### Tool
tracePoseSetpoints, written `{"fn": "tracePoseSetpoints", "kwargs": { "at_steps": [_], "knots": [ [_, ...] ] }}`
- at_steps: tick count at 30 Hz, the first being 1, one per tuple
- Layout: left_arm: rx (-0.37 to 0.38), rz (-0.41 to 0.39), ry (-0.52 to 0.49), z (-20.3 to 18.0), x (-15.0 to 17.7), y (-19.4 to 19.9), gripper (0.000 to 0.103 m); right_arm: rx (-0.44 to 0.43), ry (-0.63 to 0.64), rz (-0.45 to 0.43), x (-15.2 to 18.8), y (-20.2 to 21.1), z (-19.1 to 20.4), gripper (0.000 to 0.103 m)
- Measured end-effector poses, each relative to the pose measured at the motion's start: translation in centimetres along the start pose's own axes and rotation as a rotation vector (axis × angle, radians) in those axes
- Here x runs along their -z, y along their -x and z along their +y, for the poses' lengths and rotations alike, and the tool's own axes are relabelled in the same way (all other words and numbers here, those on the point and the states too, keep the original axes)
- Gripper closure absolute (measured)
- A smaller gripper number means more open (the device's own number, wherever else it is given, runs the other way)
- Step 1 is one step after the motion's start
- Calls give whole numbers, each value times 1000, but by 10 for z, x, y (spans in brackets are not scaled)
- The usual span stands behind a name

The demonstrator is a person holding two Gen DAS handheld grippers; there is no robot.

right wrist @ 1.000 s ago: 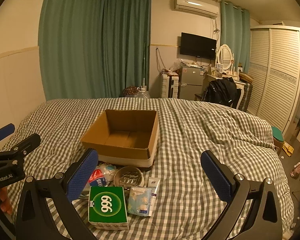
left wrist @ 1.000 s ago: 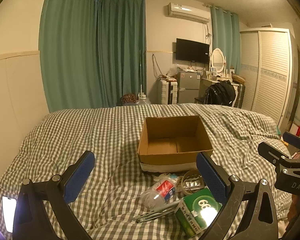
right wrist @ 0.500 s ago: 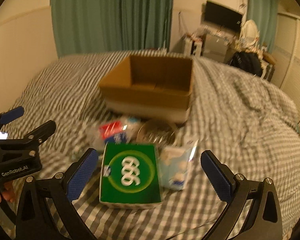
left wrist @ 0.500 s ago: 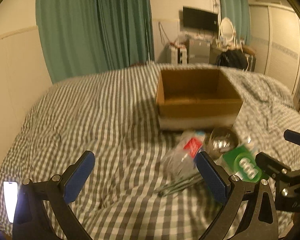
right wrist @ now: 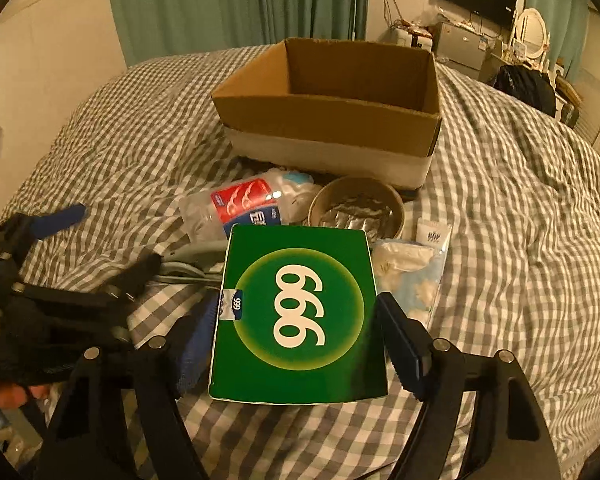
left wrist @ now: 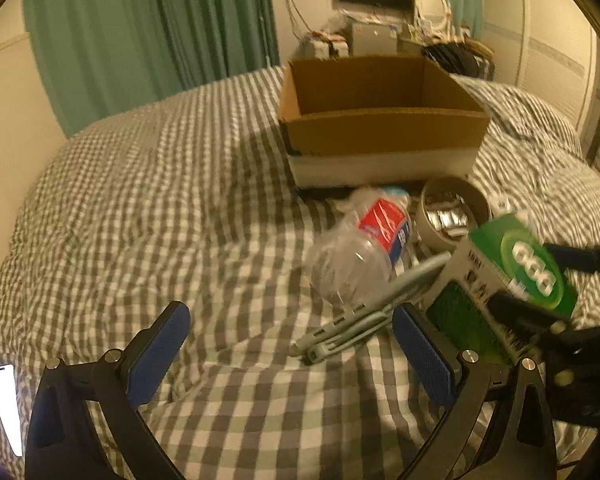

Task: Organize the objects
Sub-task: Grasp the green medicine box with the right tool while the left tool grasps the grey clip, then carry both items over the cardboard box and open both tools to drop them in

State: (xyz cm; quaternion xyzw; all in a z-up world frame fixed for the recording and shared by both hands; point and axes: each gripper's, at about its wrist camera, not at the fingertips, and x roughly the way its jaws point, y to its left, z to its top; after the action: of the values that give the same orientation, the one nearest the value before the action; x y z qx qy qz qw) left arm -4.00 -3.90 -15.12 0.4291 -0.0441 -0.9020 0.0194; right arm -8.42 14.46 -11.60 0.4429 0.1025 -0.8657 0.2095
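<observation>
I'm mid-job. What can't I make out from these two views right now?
- Cardboard box floor: near wall hides most of it, both views.
- Grey folding item: blurred in left view; left tool partly covers it in right view.
- Anything under green box: box itself hides it, right view.
- White tube print: too small.
- Round tin contents: blurred, both views.

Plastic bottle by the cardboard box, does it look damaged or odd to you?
Yes. The plastic bottle lies on its side on the checked bedspread, clear walls crumpled and dented, apparently empty. It sits loose among clutter in front of the cardboard box, not inside it.
</observation>
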Motion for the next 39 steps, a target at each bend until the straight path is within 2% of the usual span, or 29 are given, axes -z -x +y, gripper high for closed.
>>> {"fn": "tracePoseSetpoints", "kwargs": {
  "at_steps": [6,9,10,11,13,14,15,16,17,19,28,35,39],
  "knots": [
    [48,63,-108,-25,-7,-21,0,34,-24,-73,-16,28,-15,27],
    [85,124,-168,-40,-12,-37,5,43,-46,-82,-18,31,-25,27],
    [107,145,-187,-44,-12,-41,11,42,-51,-81,-18,31,-26,27],
    [143,177,-212,-48,-11,-47,22,41,-54,-80,-18,30,-27,27],
    [175,223,-234,-53,-9,-55,35,38,-55,-80,-17,30,-28,27],
    [176,231,-237,-53,-7,-56,38,36,-53,-80,-19,30,-28,27],
    [185,229,-236,-53,-7,-55,41,34,-52,-81,-18,31,-27,27],
    [197,225,-234,-52,-6,-53,52,33,-52,-81,-18,30,-28,27],
    [212,223,-232,-51,-5,-51,58,32,-52,-82,-17,31,-28,27],
    [201,208,-230,-49,-3,-45,65,34,-51,-83,-18,31,-28,27],
    [163,101,-233,-40,6,0,78,54,-52,-138,-15,58,-27,27],
    [194,32,-168,-31,-9,37,92,65,-36,-188,-16,82,-20,27],
    [229,-9,-150,-31,-27,54,95,70,-24,-228,-23,96,-16,27]
  ]
}}
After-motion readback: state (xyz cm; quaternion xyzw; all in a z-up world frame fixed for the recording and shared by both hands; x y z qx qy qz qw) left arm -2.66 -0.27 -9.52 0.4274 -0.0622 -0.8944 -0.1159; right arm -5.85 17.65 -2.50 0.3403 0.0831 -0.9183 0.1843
